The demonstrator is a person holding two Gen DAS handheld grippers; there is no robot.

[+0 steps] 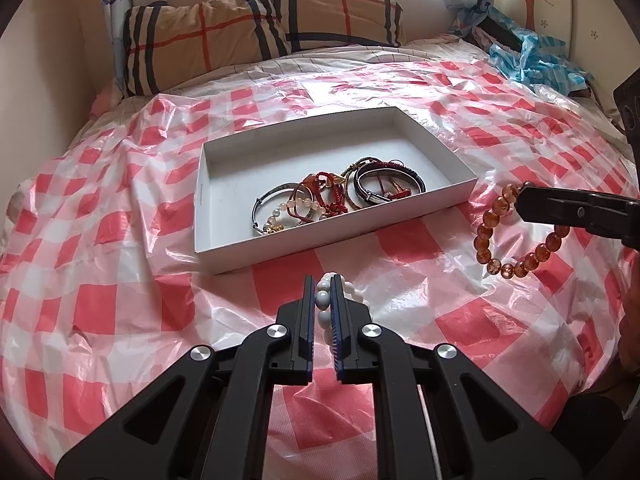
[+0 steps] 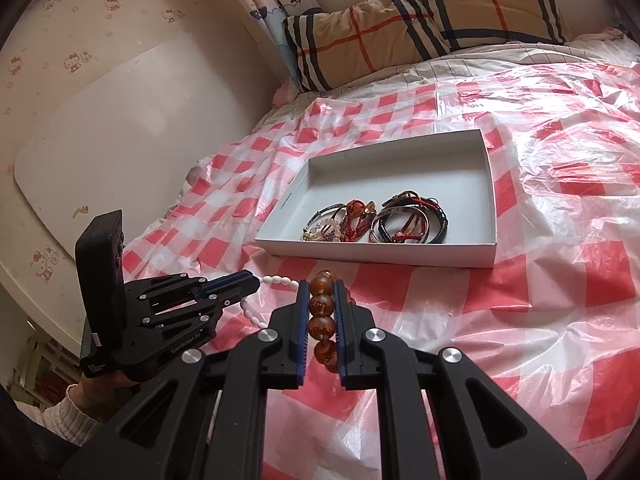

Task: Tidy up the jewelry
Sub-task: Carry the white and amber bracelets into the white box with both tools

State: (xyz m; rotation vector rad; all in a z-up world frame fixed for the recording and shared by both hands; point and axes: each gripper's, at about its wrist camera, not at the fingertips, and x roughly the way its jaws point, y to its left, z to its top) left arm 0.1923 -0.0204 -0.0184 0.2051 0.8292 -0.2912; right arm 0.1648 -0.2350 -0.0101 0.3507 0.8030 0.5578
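A shallow white box (image 1: 448, 200) (image 2: 490, 184) lies on the bed with several bracelets (image 1: 340, 196) (image 2: 376, 220) heaped in its near half. My left gripper (image 1: 323, 284) (image 2: 256, 286) is shut on a white bead bracelet (image 1: 323, 300) (image 2: 276, 281), held just in front of the box's near wall. My right gripper (image 2: 322, 286) (image 1: 520, 200) is shut on an amber bead bracelet (image 2: 322, 306) (image 1: 486, 236), whose loop hangs below the fingers to the right of the box.
A red-and-white checked plastic sheet (image 1: 120, 300) (image 2: 560, 280) covers the bed. A plaid pillow (image 1: 248, 32) (image 2: 420, 24) lies at the head under the window. Crumpled blue plastic (image 1: 532, 60) sits at the far right. A wall (image 2: 100, 100) runs along the bed's left side.
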